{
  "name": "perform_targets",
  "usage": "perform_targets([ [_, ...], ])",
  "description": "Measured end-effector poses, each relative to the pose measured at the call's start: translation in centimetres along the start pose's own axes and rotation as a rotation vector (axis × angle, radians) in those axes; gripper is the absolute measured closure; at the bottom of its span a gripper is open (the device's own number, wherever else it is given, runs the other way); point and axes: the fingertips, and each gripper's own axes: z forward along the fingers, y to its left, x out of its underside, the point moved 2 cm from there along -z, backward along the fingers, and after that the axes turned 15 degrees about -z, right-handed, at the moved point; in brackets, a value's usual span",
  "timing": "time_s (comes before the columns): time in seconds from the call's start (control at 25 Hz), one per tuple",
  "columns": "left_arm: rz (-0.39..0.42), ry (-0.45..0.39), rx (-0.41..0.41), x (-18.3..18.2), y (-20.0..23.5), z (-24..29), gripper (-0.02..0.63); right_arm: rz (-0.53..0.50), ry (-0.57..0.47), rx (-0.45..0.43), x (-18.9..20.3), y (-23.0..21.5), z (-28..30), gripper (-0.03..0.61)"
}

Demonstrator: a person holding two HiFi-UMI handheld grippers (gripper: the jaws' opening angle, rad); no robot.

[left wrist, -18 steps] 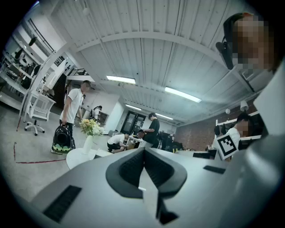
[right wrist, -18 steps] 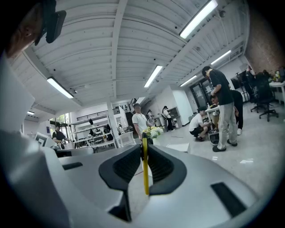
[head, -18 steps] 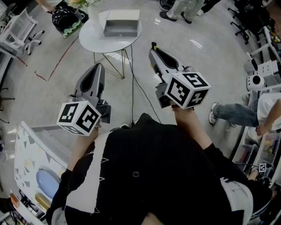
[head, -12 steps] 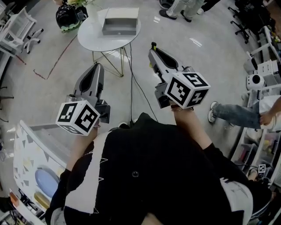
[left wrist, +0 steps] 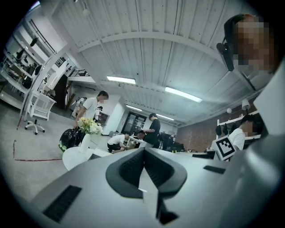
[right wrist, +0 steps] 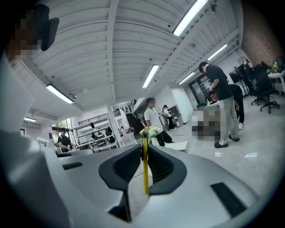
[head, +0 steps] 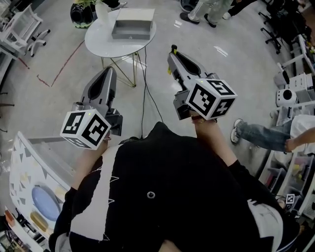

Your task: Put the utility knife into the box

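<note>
**Left gripper** (head: 109,70): held at 10 o'clock from the operator's body. Its fingers are pressed together, with nothing between them.

**Right gripper** (head: 172,52): held at 1 o'clock. Its fingers pinch the utility knife (right wrist: 144,165), a thin yellow body standing edge-on between the pads. One end protrudes past the fingertips. Whether the blade is extended cannot be determined.

**Floor:** a dark cable (head: 144,88) runs between the operator and the surface.

**Surface** (head: 96,41): a round white top on thin legs at 11 o'clock, well apart from both grippers. The grey box (head: 132,29) lies on it with its open side up. A vase (head: 102,11) stands near the box, at the far left edge.

**Status (judged):** carry stage. The knife is not yet over the box.

**Hazards:**
- The grip bears on a narrow edge, so the knife may pivot or slip when the gripper tilts down for release.
- The cable is a trip risk on approach.
- A wide left-side reach may knock the vase.
- Pressing on the rim of the thin-legged surface may rock it.
- Releasing high over the box may let the knife bounce out.
</note>
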Motion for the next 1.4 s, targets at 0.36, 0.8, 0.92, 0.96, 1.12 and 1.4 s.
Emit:
perform_targets([
  [0.36,-0.038,0.01,-0.061,1.9,1.6,0.6,0.604,-0.007,0.068,-0.036,2.6,-1.3,1.4,0.522],
  [0.8,-0.054,0.045,-0.04,0.9,5.2,5.1,0.604,0.007,0.089,-0.01,3.1,-3.0,6.1,0.522],
  [0.92,-0.057,0.061,-0.022,0.3,6.1,6.8,0.604,0.013,0.091,-0.005,3.0,-3.4,7.7,0.522],
  [0.96,-0.058,0.069,-0.014,0.1,6.4,7.4,0.604,0.019,0.093,-0.001,3.1,-3.6,8.4,0.522],
  [1.12,-0.064,0.087,0.013,-1.2,8.2,9.9,0.604,0.03,0.107,0.01,3.1,-4.3,11.4,0.522],
  [1.4,-0.058,0.148,0.036,-3.5,11.9,14.4,0.605,0.065,0.122,0.033,3.1,-5.4,17.2,0.522],
])
